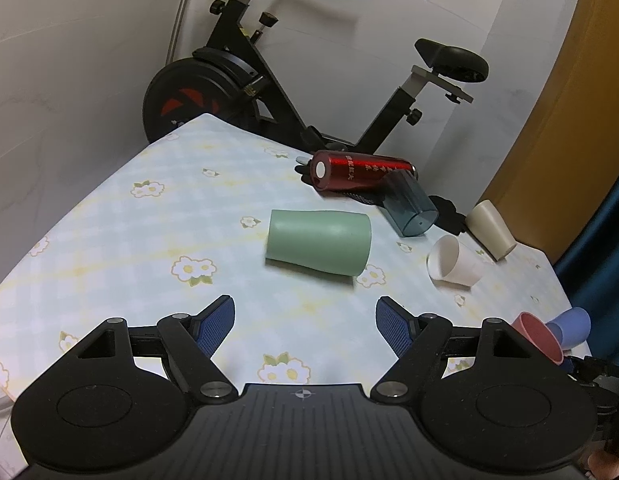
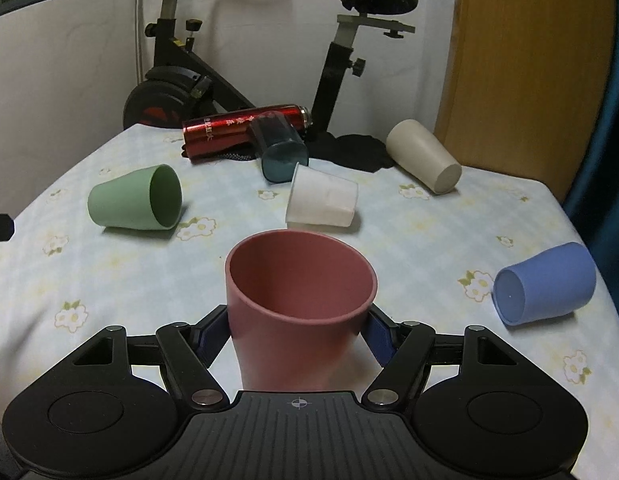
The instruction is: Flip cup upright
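Note:
My right gripper is shut on a pink cup and holds it mouth up, slightly tilted, over the near part of the table. The pink cup also shows at the right edge of the left wrist view. A green cup lies on its side in front of my left gripper, which is open and empty a short way back from it. The green cup also shows in the right wrist view, mouth facing right.
On the floral tablecloth lie a white cup, a beige cup, a blue cup, a teal cup and a red bottle, all on their sides. An exercise bike stands behind the table.

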{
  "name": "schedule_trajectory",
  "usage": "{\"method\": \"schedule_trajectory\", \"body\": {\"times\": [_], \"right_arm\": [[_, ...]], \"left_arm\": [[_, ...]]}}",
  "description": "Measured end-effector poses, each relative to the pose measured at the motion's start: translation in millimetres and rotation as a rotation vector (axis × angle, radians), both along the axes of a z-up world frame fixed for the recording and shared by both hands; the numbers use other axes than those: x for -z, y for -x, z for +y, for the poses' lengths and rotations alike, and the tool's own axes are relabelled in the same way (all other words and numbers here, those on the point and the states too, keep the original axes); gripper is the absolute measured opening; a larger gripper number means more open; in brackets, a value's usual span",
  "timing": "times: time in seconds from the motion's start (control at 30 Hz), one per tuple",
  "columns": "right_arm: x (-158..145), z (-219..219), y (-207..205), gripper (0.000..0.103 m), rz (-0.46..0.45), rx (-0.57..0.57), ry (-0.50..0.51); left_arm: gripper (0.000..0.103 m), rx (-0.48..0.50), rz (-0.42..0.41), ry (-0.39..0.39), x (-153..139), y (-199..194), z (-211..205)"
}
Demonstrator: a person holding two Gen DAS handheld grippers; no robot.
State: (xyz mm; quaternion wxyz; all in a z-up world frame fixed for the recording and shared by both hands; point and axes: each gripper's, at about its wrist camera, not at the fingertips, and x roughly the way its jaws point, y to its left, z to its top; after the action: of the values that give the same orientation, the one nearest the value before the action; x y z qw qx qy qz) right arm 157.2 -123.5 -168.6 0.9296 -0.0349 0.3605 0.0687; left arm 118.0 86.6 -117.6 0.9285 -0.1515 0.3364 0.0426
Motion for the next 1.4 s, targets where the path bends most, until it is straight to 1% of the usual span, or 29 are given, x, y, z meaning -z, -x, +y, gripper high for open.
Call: {"method": "schedule_trajectory", "body": {"times": [0.2, 0.6, 0.67, 0.7, 0.77, 0.8, 0.83, 0.9, 0.97, 1.0, 1.03, 1.17, 1.23, 1.37, 1.4], "right_arm": [[-2, 1, 5, 0.066, 0.018, -0.005, 0.003], [-5, -2, 11, 0.066, 0.074, 0.009, -0.043], [-6, -3, 10, 0.067, 0.090, 0.018, -0.053], [-6, -4, 9, 0.069, 0.098, 0.025, -0.058], [-8, -5, 9, 0.076, 0.106, 0.040, -0.063], [-8, -6, 8, 0.083, 0.110, 0.046, -0.064], [-8, -7, 8, 0.088, 0.115, 0.052, -0.064], [-9, -10, 6, 0.093, 0.127, 0.062, -0.063], [-8, -10, 5, 0.095, 0.140, 0.062, -0.066], [-8, -10, 5, 0.097, 0.149, 0.063, -0.067], [-8, -11, 4, 0.103, 0.160, 0.066, -0.067], [-10, -11, 4, 0.103, 0.181, 0.073, -0.070], [-14, -12, 6, 0.103, 0.176, 0.070, -0.073], [-31, -13, 12, 0.103, 0.139, 0.066, -0.080], [-36, -13, 14, 0.103, 0.129, 0.066, -0.083]], "left_arm": [[0.080, 0.012, 0.002, -0.001, -1, 2, -2], [0.080, 0.018, 0.004, 0.001, -3, 7, -3], [0.080, 0.018, 0.003, 0.001, -3, 8, -4], [0.080, 0.018, 0.003, 0.002, -3, 7, -4], [0.080, 0.018, 0.004, 0.002, -3, 7, -4], [0.080, 0.018, 0.004, 0.002, -3, 8, -4], [0.080, 0.019, 0.005, 0.004, -4, 8, -4], [0.081, 0.021, 0.008, 0.008, -5, 8, -4], [0.082, 0.023, 0.011, 0.011, -7, 8, -5], [0.082, 0.024, 0.012, 0.011, -7, 8, -4], [0.084, 0.025, 0.012, 0.011, -8, 8, -5], [0.087, 0.046, 0.007, 0.000, -13, 9, -7], [0.088, 0.062, -0.001, -0.011, -17, 9, -9], [0.091, 0.076, -0.036, -0.080, -32, 13, -15], [0.095, 0.080, -0.052, -0.088, -38, 15, -16]]}}
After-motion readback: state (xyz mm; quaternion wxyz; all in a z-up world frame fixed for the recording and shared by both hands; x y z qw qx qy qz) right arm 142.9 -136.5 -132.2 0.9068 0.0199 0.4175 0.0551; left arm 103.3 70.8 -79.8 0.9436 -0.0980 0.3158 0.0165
